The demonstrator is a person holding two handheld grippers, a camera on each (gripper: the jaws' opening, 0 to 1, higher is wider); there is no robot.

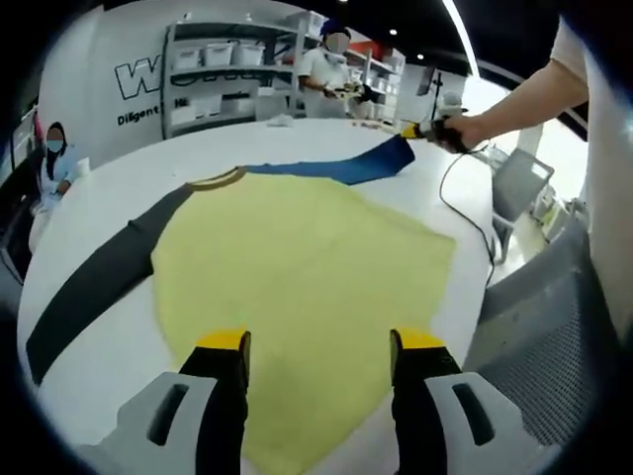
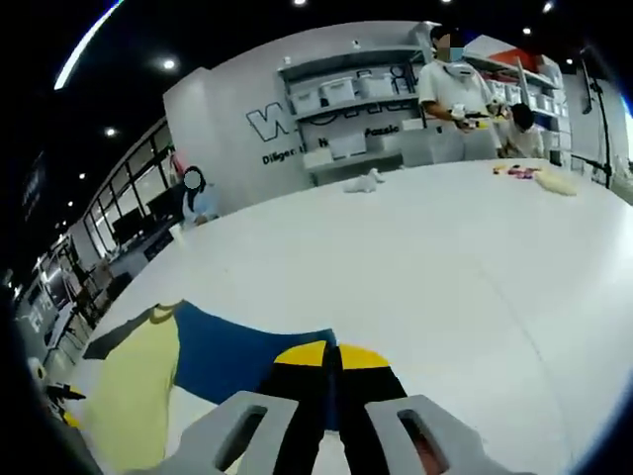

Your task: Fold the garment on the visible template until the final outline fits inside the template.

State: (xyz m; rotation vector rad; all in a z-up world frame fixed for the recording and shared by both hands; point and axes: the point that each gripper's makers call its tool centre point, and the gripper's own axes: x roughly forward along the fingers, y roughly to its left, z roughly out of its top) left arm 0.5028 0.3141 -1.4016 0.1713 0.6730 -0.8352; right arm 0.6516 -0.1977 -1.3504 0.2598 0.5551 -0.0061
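left gripper view: black sleeve (image 1: pixel 94 282) | right gripper view: jaws clamp blue sleeve (image 2: pixel 232 361)

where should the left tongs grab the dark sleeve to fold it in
Grip the dark sleeve near its far cuff end, at the table's near left edge. It lies flat and stretched straight out from the yellow body, so coming in low from the outer side and pinching the cuff edge should let the whole length swing over. The left tongs hover open above the hem.
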